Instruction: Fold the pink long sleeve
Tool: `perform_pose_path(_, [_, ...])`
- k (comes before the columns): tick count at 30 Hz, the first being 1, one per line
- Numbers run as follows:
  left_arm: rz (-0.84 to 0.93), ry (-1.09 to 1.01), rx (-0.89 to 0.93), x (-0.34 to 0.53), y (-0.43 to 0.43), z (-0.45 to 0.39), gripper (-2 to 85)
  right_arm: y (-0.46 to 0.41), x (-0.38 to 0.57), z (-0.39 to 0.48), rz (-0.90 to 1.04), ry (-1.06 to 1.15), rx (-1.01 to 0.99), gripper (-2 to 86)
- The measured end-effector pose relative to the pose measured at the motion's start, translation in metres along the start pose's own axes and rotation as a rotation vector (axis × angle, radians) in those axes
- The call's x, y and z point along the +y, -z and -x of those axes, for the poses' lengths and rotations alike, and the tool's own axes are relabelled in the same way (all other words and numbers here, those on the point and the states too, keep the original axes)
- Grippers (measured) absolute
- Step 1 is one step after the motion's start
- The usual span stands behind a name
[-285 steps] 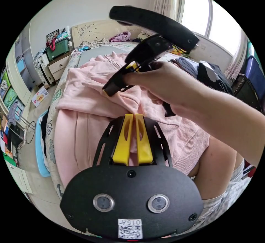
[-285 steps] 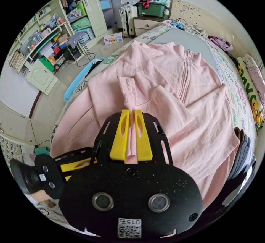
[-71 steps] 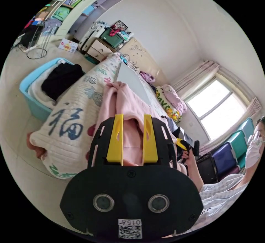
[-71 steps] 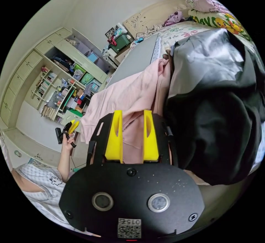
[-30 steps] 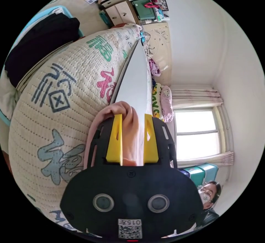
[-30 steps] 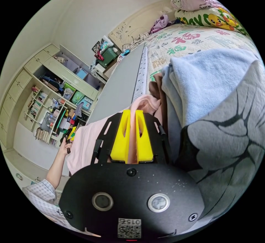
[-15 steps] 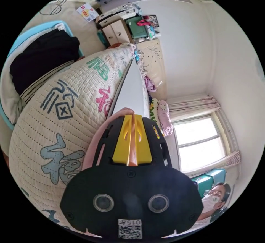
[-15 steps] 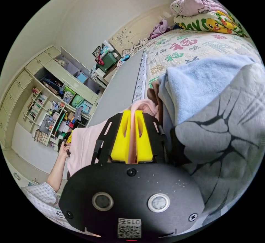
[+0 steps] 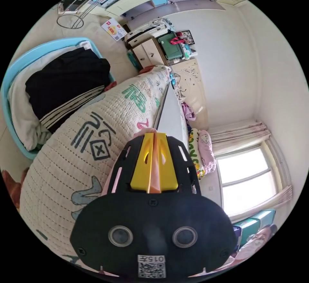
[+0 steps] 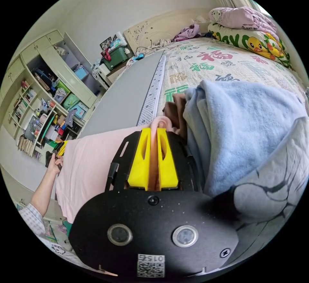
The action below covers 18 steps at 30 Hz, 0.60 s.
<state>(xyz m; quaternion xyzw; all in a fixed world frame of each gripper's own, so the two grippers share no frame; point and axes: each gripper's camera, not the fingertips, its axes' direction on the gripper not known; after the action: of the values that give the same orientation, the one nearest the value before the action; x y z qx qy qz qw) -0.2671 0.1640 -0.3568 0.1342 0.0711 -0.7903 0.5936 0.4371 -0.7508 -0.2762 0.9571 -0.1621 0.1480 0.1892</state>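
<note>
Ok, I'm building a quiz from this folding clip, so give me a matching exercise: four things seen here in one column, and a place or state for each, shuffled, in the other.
Things:
1. pink long sleeve
2. black garment
3. duck-print pillow
4. light blue garment

Places or states:
A. in the blue basket beside the bed
B. pinched at each end by the left tool and the right tool
C. under a pink folded blanket
D. heaped right beside the right tool

Pairs: 1-B, 2-A, 3-C, 4-D
</note>
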Motion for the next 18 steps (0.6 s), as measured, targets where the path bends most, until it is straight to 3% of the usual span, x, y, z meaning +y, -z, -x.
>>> perform_pose_path(8, [-0.049,-0.256,-0.03,0.067,0.061,-0.032,5.3,0.052,0.087,-0.036,-0.171,0.055,-0.021,1.0])
perform_pose_path(12, [0.026,-0.402,-0.032,0.157,0.095,-0.046,4.5,0.082,0.143,-0.022,-0.181,0.225,-0.121,0.2])
perform_pose_path(15, [0.101,-0.429,-0.115,0.238,0.105,-0.037,4.5,0.12,0.198,0.01,-0.216,0.502,-0.016,0.1])
perform_pose_path(18, [0.138,-0.447,-0.1,0.306,0.115,-0.023,6.3,0.137,0.231,0.012,-0.183,0.499,-0.004,0.5])
